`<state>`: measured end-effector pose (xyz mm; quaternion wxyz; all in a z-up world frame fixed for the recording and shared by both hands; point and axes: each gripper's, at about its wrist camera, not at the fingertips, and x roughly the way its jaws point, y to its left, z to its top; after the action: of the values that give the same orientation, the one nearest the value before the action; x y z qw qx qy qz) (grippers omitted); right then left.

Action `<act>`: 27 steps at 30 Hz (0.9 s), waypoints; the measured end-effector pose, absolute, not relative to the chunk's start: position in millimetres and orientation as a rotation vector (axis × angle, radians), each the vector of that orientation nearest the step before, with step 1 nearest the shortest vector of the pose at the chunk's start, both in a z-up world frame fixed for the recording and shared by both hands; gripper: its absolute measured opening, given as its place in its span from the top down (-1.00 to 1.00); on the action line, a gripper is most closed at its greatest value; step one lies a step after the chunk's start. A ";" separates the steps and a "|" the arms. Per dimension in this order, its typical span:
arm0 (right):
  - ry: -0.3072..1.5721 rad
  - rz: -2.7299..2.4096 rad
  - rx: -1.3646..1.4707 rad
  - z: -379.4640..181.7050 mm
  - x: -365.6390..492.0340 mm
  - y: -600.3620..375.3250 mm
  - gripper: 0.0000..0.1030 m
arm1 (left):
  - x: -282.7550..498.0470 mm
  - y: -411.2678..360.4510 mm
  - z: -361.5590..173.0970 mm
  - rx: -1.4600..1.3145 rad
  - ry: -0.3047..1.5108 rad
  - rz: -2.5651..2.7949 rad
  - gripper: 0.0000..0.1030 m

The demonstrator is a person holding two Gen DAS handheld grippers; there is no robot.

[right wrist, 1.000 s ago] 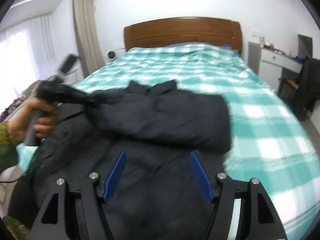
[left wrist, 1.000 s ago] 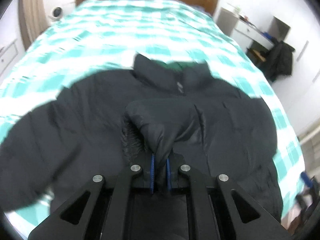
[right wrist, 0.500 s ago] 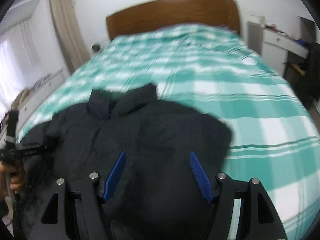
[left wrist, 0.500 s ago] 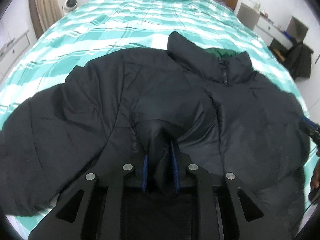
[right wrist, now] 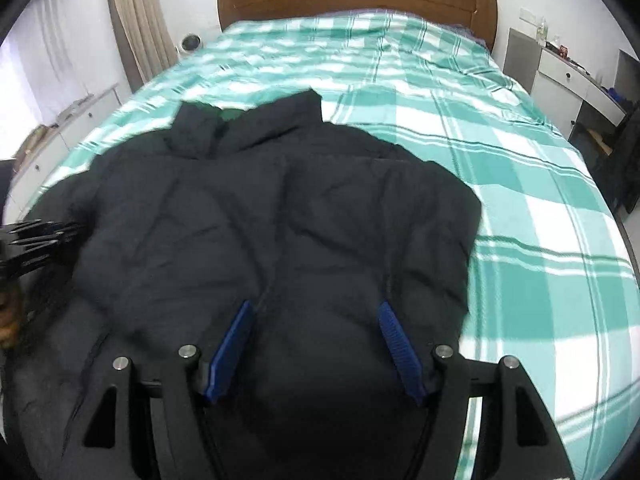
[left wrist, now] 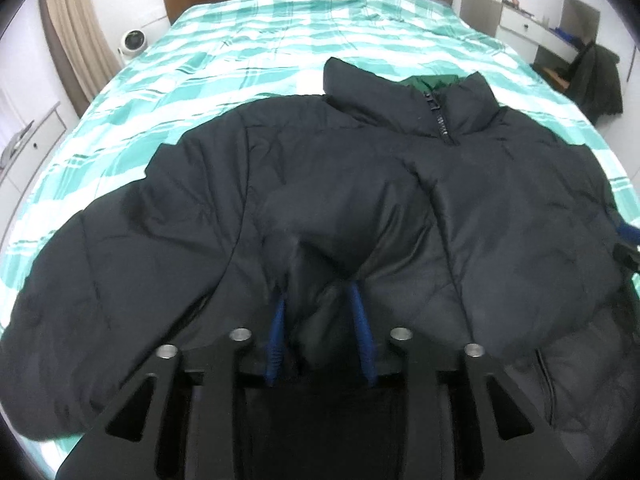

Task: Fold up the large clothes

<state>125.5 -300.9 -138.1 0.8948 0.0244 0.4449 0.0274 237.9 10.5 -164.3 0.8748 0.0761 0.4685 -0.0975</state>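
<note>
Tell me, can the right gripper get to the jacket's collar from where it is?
Probably yes. The right gripper hangs open over the black jacket, and only flat jacket lies between it and the collar; nothing blocks the way, though it would need a reach forward.

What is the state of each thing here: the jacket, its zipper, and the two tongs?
Jacket: spread on the bed, front up, one sleeve folded over the chest.
Zipper: closed up to the collar.
Left tongs: opening, a fold of the sleeve between them.
Right tongs: open, holding nothing, over the jacket.
</note>
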 end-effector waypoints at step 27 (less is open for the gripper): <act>0.764 -0.112 0.006 -100.2 13.1 -256.4 -0.53 | 127.1 66.8 -118.5 0.182 0.876 -0.062 -0.62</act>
<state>13.1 -256.4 -100.2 0.9264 0.0028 0.3726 -0.0549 127.1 66.8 -118.5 0.9011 0.0881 0.4235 -0.0298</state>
